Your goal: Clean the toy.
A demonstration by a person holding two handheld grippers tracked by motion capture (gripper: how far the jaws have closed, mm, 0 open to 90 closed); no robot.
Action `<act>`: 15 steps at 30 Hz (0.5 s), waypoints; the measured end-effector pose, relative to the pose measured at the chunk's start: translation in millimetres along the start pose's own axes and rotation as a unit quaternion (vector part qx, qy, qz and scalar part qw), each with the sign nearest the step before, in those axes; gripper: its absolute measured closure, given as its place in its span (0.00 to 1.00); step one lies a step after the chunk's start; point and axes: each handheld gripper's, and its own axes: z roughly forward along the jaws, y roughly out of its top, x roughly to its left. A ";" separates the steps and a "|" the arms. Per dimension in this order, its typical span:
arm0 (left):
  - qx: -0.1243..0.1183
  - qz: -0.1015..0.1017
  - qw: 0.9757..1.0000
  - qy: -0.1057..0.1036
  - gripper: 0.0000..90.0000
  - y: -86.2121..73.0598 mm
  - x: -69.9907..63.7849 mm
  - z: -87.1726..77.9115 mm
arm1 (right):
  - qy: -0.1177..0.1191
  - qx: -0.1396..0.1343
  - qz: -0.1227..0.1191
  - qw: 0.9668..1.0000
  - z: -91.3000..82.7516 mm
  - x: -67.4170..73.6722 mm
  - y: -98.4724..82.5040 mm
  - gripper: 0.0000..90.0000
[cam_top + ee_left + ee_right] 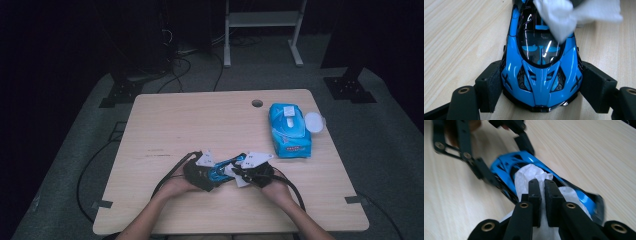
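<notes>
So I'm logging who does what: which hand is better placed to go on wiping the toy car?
Right. The right gripper is shut on the white wipe lying on the blue toy car, while the left gripper clamps the car's sides, steadying it.

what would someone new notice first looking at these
The glossy blue toy car near the front middle of the wooden table draws the eye first: the left hand-held gripper clamps its sides while the right hand-held gripper presses a pinched white wipe onto its roof. Next comes the blue pack of wipes lying farther back on the right, with a small round white lid beside it.
</notes>
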 end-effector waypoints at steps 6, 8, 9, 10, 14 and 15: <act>-0.002 0.002 1.000 -0.004 0.27 -1.7 1.6 -1.4 | -0.014 0.006 0.041 0.999 -14.5 -24.2 -14.7 0.94; -0.002 0.001 1.000 -0.005 0.27 -1.6 1.5 -1.3 | -0.011 0.006 0.047 0.999 -14.7 -25.4 -15.7 0.94; -0.001 0.002 1.000 -0.004 0.27 -1.5 1.4 -1.4 | -0.012 0.006 0.046 0.999 -14.4 -25.8 -16.0 0.94; -0.001 0.004 1.000 -0.003 0.27 -1.4 1.1 -1.5 | -0.016 0.007 0.041 0.999 -13.7 -24.2 -14.9 0.94; 0.003 0.004 1.000 0.002 0.28 -0.5 -0.3 -1.3 | -0.019 0.007 0.035 0.999 -10.4 -17.8 -11.8 0.93; 0.003 0.005 1.000 0.003 0.28 -0.3 -0.5 -1.2 | -0.015 0.004 0.032 0.999 -8.8 -14.9 -10.6 0.93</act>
